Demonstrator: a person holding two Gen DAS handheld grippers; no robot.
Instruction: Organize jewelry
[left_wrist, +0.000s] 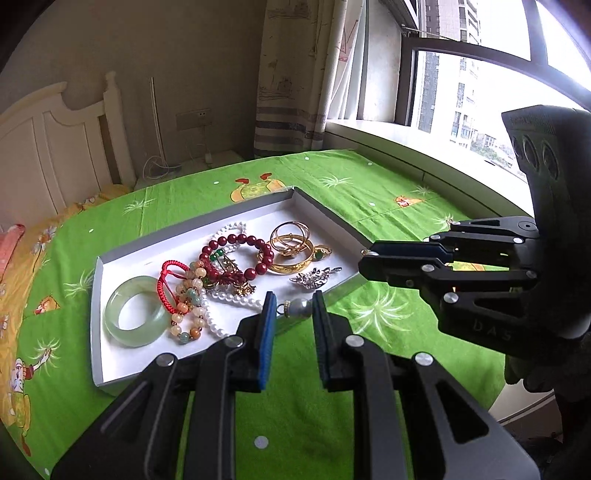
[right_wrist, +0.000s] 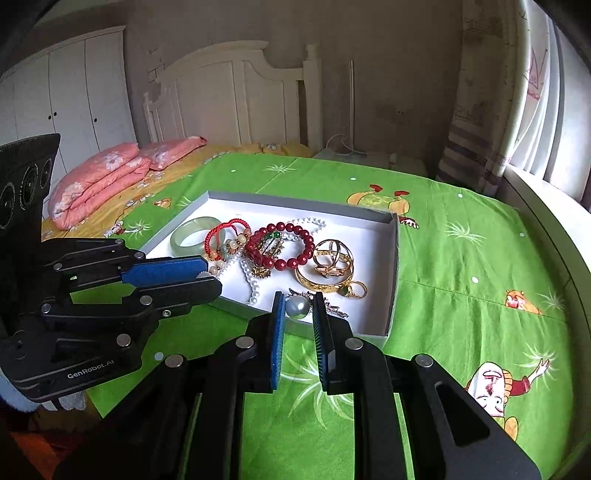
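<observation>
Jewelry sits heaped in a shallow white tray (left_wrist: 96, 295) on the green bedsheet (left_wrist: 369, 192), and it's crowded in there. Jade bangle (left_wrist: 135, 312) lies at one end, just beside a red cord bracelet (left_wrist: 168, 275) and a string of peach beads (left_wrist: 190, 295). Dark red bead bracelet (left_wrist: 240, 254) overlaps a white pearl strand (left_wrist: 236, 299) in the middle. Gold bangles (left_wrist: 291, 245) are stacked at the far end, a gold ring with a green stone (left_wrist: 320, 254) touching them, a silver brooch (left_wrist: 314, 277) just beside.

A big grey pearl (left_wrist: 301, 308) rests at the tray's near edge. From the left wrist view, the left gripper (left_wrist: 293, 310) hovers above it, jaws spread wide, pearl framed between the blue pads (left_wrist: 267, 332) but neither pad touching it. Nothing held.

From the right wrist view, the right gripper (right_wrist: 298, 308) lines up on the same pearl (right_wrist: 298, 307) from the other side, jaws parted, holding nothing; whether a pad touches it I cannot tell. The two grippers crowd one corner, the left one (right_wrist: 207, 275) reaching in over the tray's rim. Pink pillows (right_wrist: 110, 173) and a white headboard (right_wrist: 229, 88) sit well behind.
</observation>
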